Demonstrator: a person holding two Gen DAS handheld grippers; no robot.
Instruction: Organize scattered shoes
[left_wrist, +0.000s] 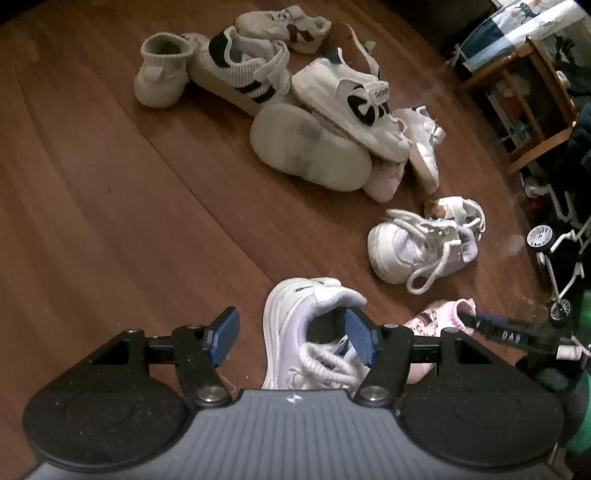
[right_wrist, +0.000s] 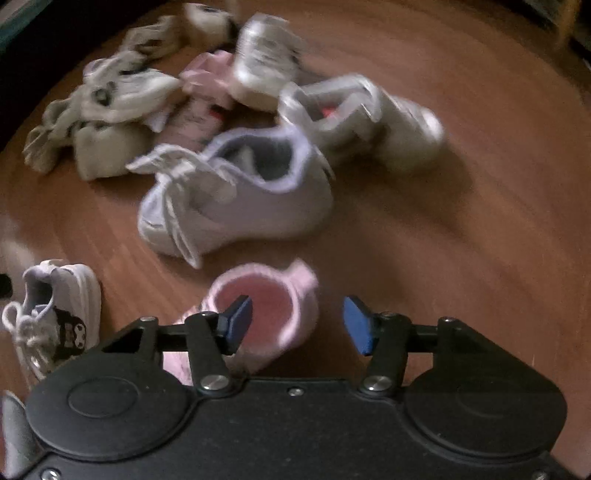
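My left gripper (left_wrist: 291, 336) is open over a white laced sneaker (left_wrist: 295, 325) on the wood floor; its right pad sits inside the shoe's opening, its left pad outside. That sneaker also shows at the left of the right wrist view (right_wrist: 62, 314). My right gripper (right_wrist: 297, 321) is open around the collar of a pink shoe (right_wrist: 269, 317); its left pad is inside the opening. The pink shoe shows in the left wrist view (left_wrist: 439, 325). A second white laced sneaker (left_wrist: 413, 247) (right_wrist: 236, 199) lies just beyond.
A pile of several white, striped and pink children's shoes (left_wrist: 303, 103) (right_wrist: 155, 96) lies farther out on the wooden floor (left_wrist: 110, 221). A wooden shelf (left_wrist: 524, 103) and a toy stroller (left_wrist: 561, 258) stand at the right edge. The right wrist view is motion-blurred.
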